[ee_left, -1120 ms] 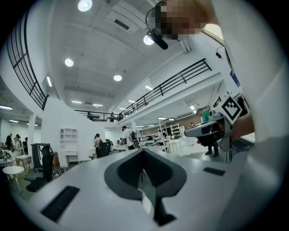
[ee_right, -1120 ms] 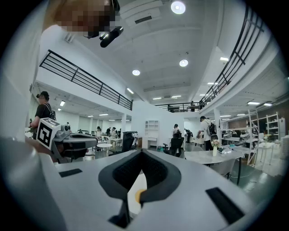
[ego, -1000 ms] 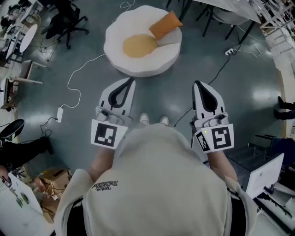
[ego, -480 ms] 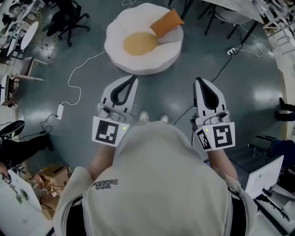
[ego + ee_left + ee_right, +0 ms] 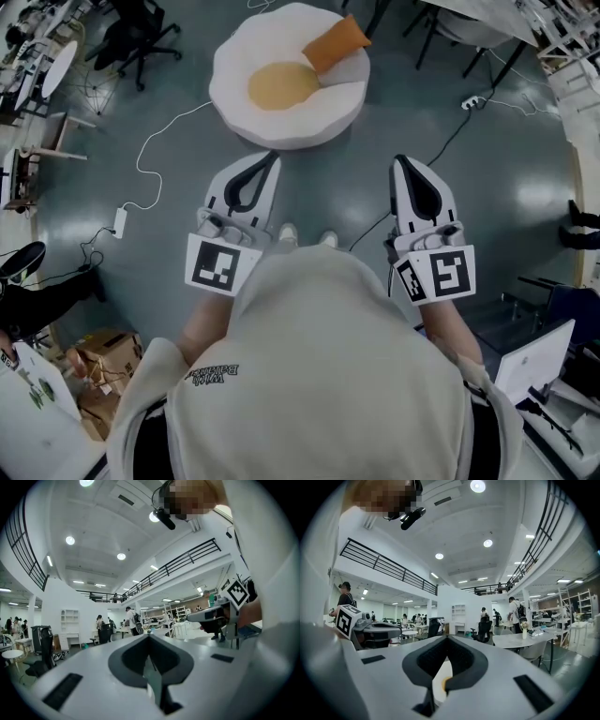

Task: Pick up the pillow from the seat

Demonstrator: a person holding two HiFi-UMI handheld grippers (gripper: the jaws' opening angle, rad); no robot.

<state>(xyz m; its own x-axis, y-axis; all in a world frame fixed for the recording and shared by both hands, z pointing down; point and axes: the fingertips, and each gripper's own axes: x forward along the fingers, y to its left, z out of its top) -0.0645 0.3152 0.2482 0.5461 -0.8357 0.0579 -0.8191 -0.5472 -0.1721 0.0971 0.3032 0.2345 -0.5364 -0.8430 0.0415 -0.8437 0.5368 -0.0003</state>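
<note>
An orange pillow (image 5: 336, 47) leans on the far right rim of a round white seat (image 5: 234, 108) with a yellow centre (image 5: 283, 86), standing on the floor ahead in the head view. My left gripper (image 5: 272, 157) is shut and empty, its tip a short way before the seat's near edge. My right gripper (image 5: 400, 161) is also shut and empty, to the right of the seat and apart from it. In the left gripper view the left gripper (image 5: 149, 637) points out over the hall with its jaws together. The right gripper (image 5: 446, 638) looks the same in its own view.
A white cable (image 5: 155, 150) with a power brick (image 5: 119, 221) runs over the grey floor at the left. A black cable and plug strip (image 5: 469, 103) lie at the right. Office chairs (image 5: 131, 37) stand at the back left, cardboard (image 5: 103, 361) at the lower left, a desk (image 5: 544, 366) at the lower right.
Both grippers stay shut and keep almost the same place. The head view has shifted slightly, so the seat sits a little higher in the picture.
</note>
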